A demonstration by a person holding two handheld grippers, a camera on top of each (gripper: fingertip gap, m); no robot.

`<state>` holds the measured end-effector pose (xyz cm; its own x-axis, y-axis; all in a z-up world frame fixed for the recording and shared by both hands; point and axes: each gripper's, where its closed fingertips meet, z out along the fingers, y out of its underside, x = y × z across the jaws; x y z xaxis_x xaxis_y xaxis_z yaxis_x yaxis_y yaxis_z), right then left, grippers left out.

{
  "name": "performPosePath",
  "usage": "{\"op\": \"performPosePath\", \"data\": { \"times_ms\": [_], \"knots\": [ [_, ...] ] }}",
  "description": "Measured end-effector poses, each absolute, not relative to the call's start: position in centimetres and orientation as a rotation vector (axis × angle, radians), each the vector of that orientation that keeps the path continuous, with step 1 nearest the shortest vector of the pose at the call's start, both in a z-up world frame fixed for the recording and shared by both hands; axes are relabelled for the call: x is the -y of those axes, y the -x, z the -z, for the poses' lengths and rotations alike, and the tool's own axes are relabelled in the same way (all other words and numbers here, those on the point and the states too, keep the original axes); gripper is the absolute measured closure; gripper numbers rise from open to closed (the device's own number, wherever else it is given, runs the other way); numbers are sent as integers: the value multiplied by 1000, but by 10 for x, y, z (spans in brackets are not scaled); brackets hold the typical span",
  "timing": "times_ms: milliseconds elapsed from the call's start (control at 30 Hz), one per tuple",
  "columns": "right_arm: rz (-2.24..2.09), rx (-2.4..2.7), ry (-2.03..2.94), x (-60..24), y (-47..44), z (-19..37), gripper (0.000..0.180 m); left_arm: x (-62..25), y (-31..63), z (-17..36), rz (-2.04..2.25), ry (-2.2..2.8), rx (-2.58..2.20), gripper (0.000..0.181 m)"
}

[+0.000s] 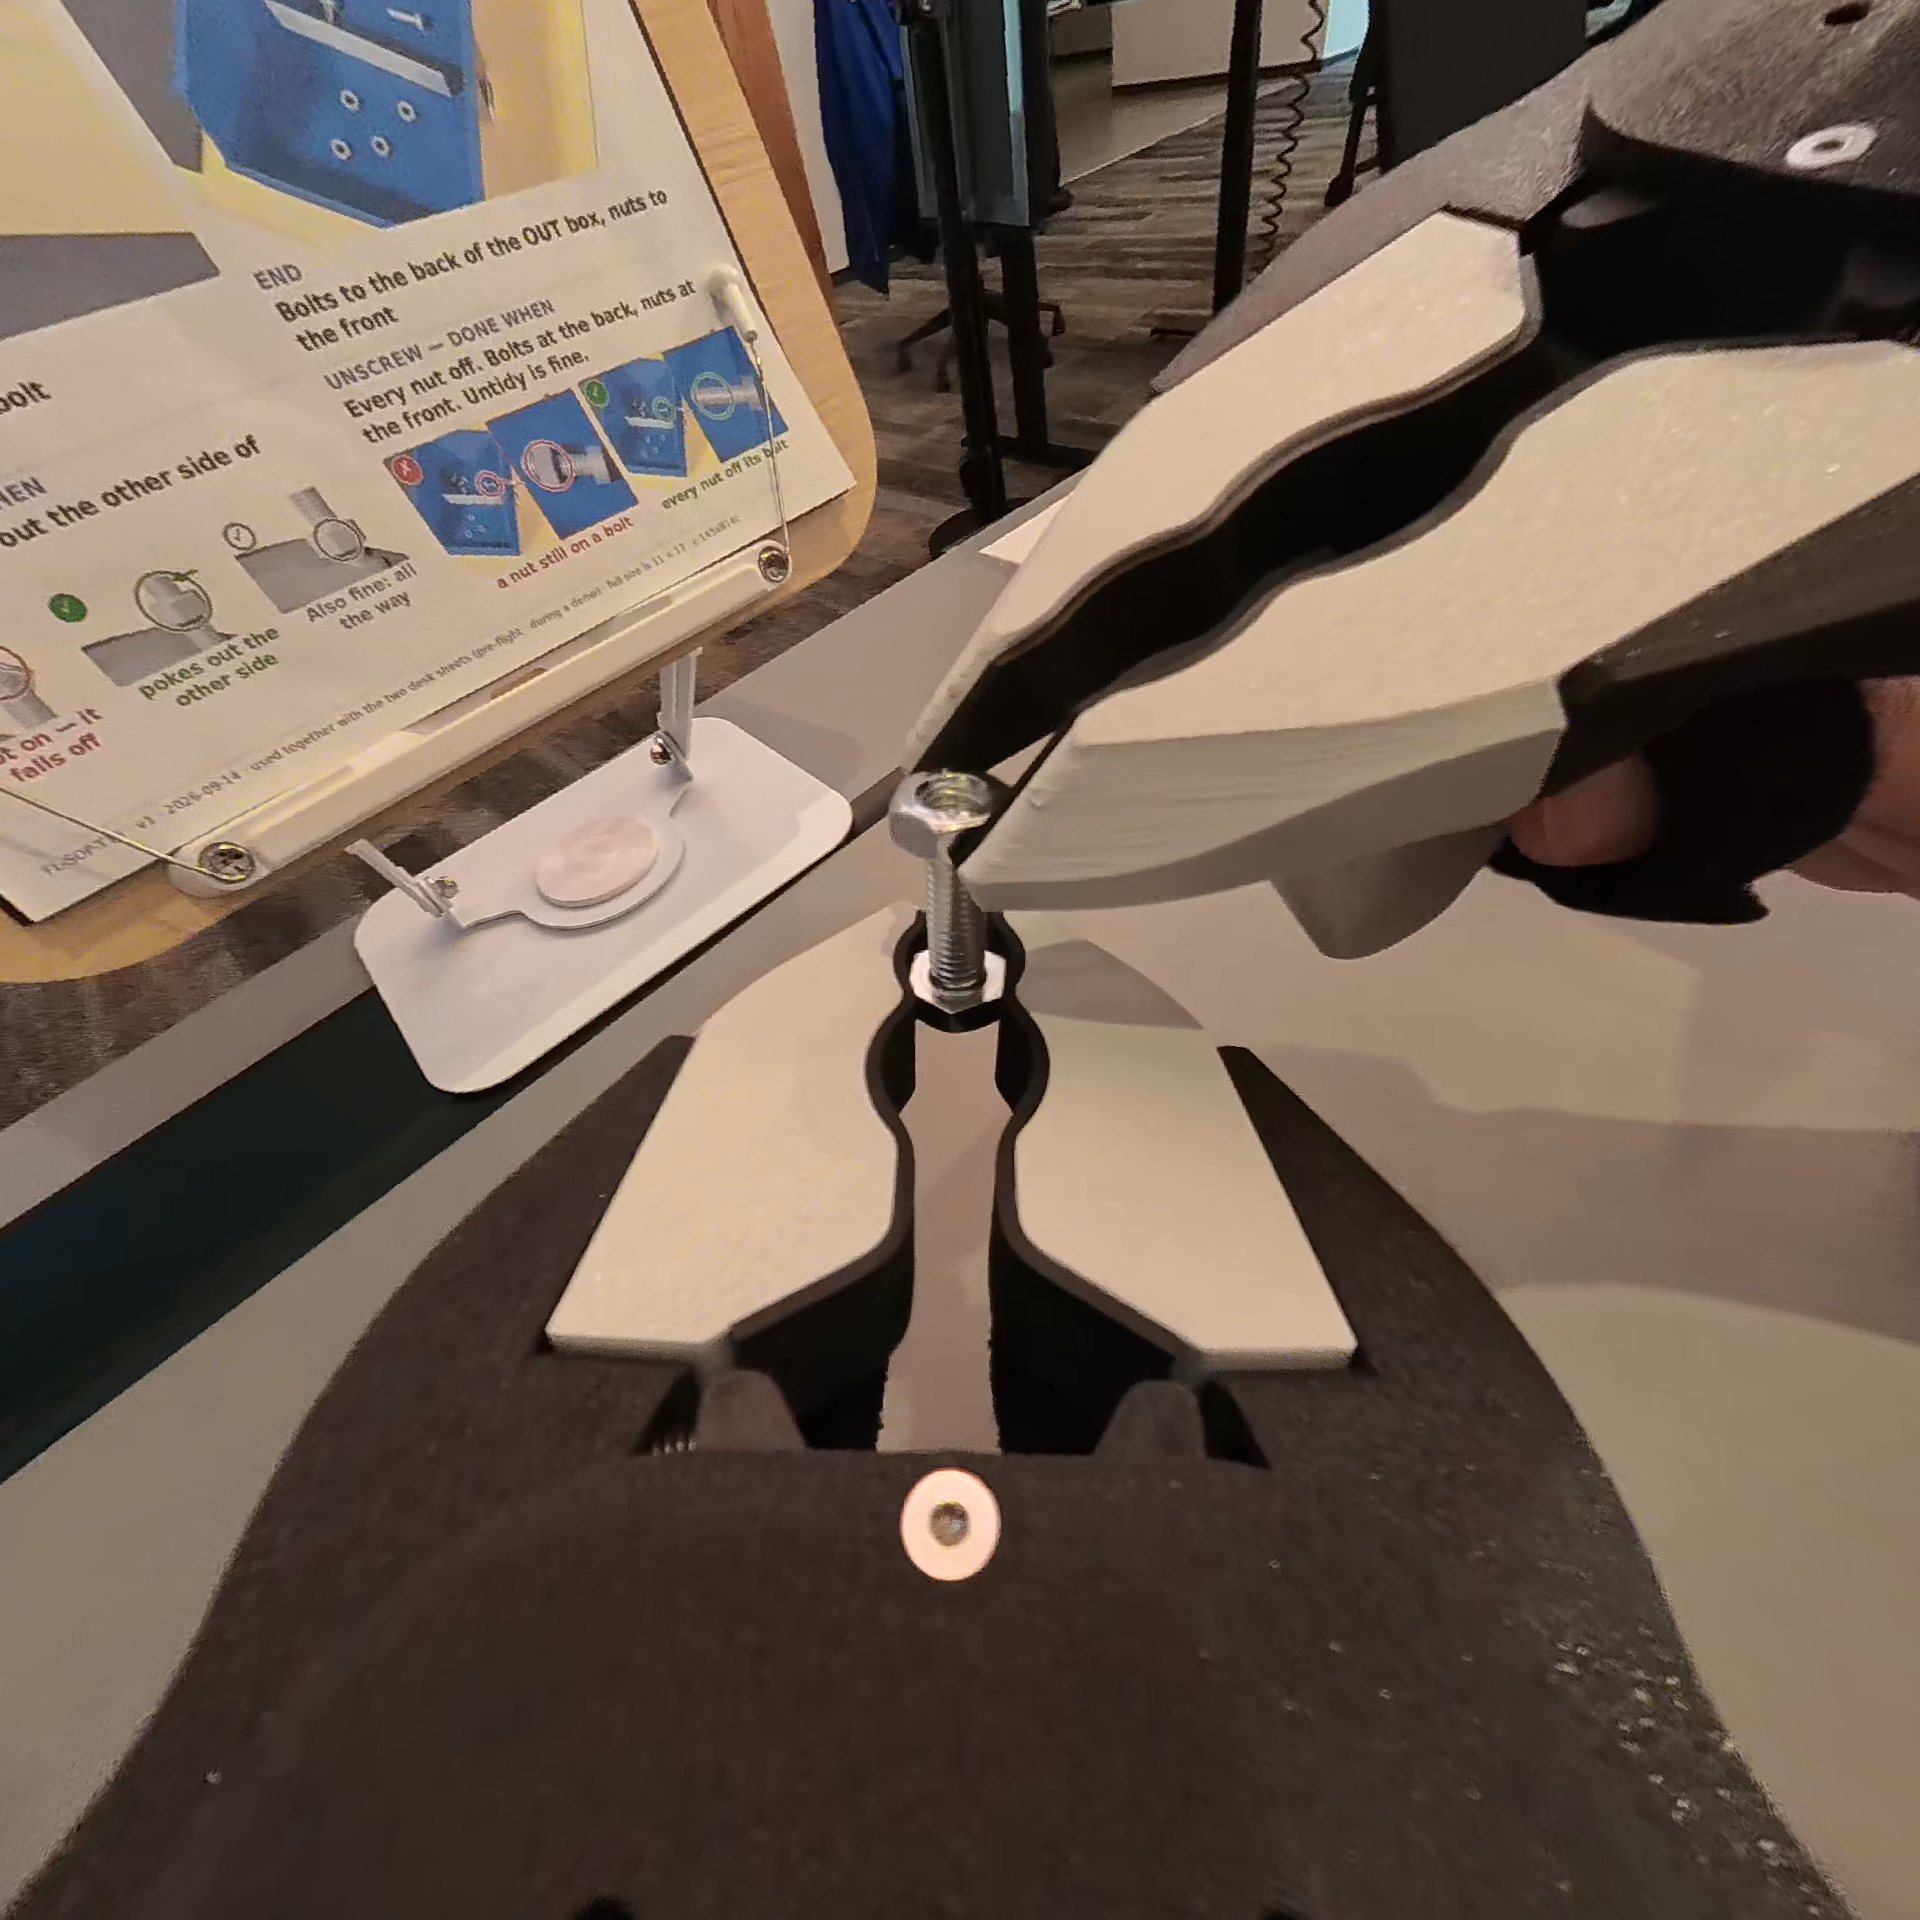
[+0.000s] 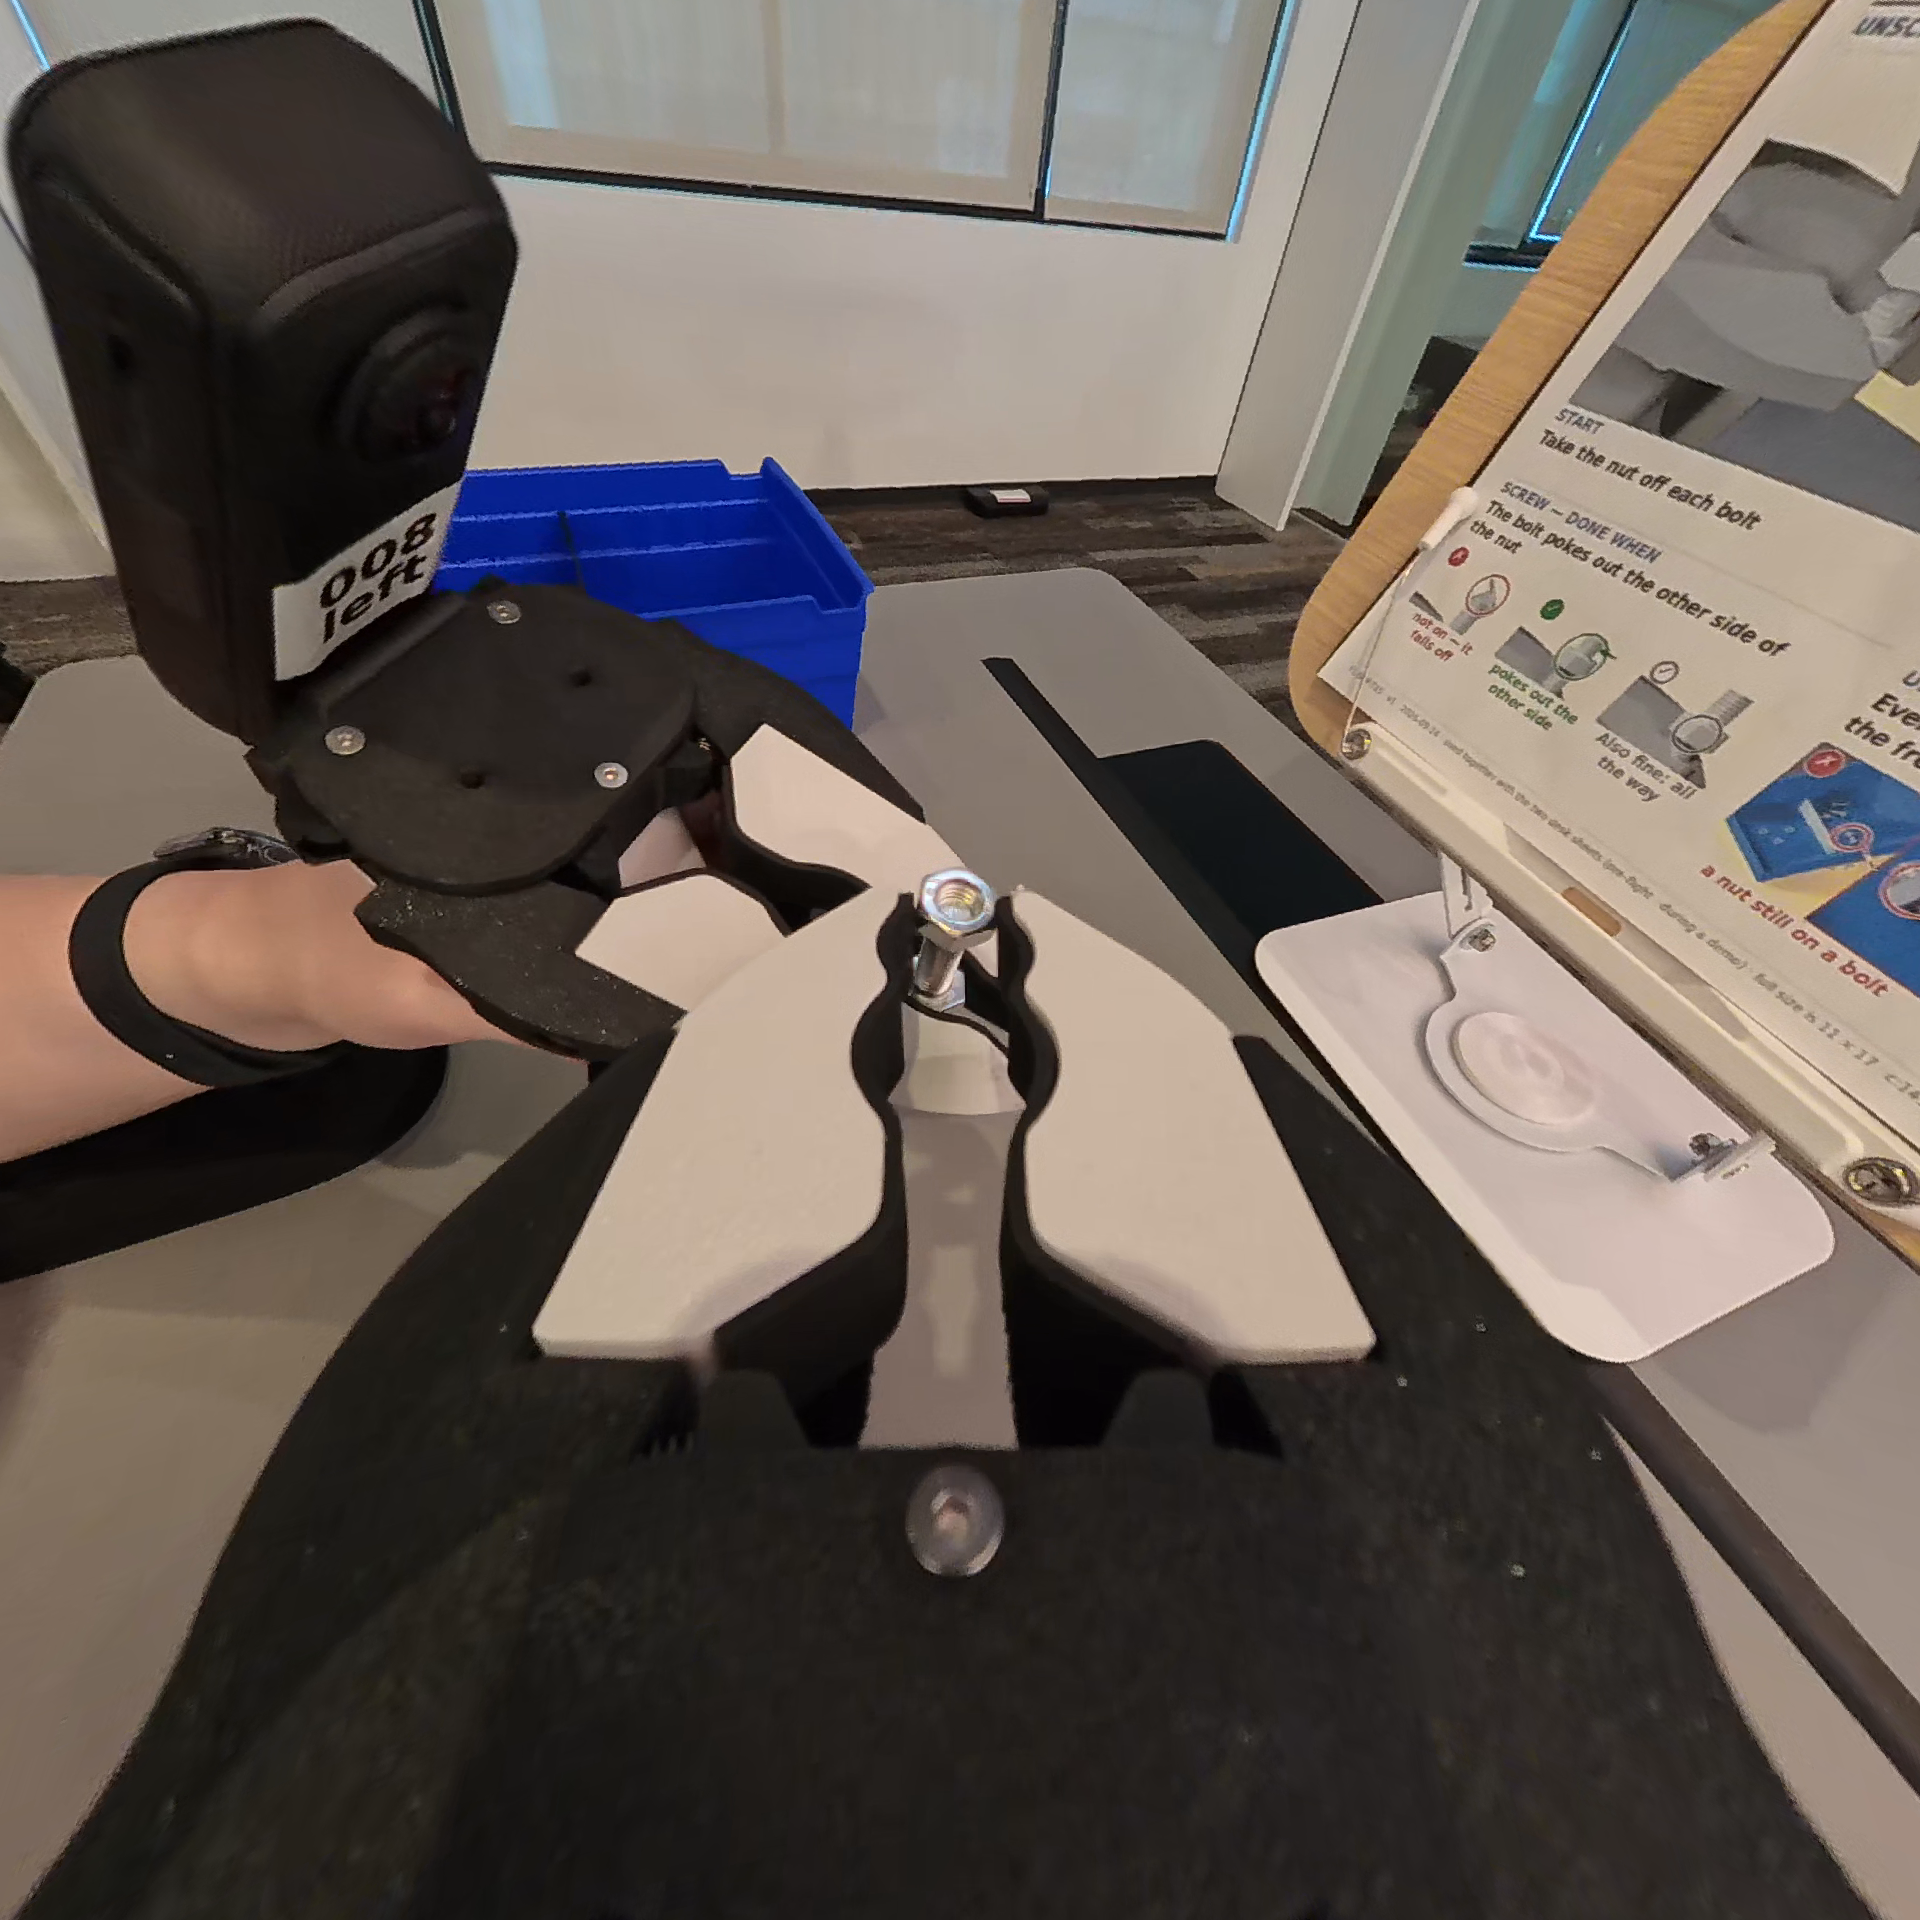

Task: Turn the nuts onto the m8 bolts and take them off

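A silver M8 bolt (image 1: 952, 935) stands upright with its threads pointing up. My left gripper (image 1: 956, 989) is shut on its hex head just above the grey table (image 1: 1558, 1195). A silver nut (image 1: 940, 805) sits at the top of the threads. My right gripper (image 1: 954, 812) reaches in from the upper right, its two white fingertips closed on the nut. In the right wrist view my right gripper (image 2: 954, 902) grips the nut (image 2: 952, 896), with the bolt shaft (image 2: 932, 964) below it. The left gripper's camera housing (image 2: 260, 364) is at the left.
An instruction sheet on a wooden board (image 1: 416, 416) leans on a white stand base (image 1: 623, 914) just beyond the grippers. It also shows at the right in the right wrist view (image 2: 1538, 1122). A blue bin (image 2: 675, 561) stands at the table's far side. A person's hand (image 2: 260, 966) holds the left gripper.
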<state>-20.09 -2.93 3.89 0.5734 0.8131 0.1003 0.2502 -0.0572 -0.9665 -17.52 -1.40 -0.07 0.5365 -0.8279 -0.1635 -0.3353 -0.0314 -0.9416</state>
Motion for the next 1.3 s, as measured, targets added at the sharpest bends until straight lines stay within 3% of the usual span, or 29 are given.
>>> {"op": "performPosePath", "data": {
  "times_ms": [600,967,1300],
  "knots": [
    [-583,927,1622,28,200,-35,164,13,175,5,538,1632,-1013,171],
    [-564,971,1593,33,194,-45,148,19,172,5,631,1616,-1055,171],
    [-322,1760,1546,90,173,-42,155,76,164,17,1027,1449,-1457,171]
  ]
}}
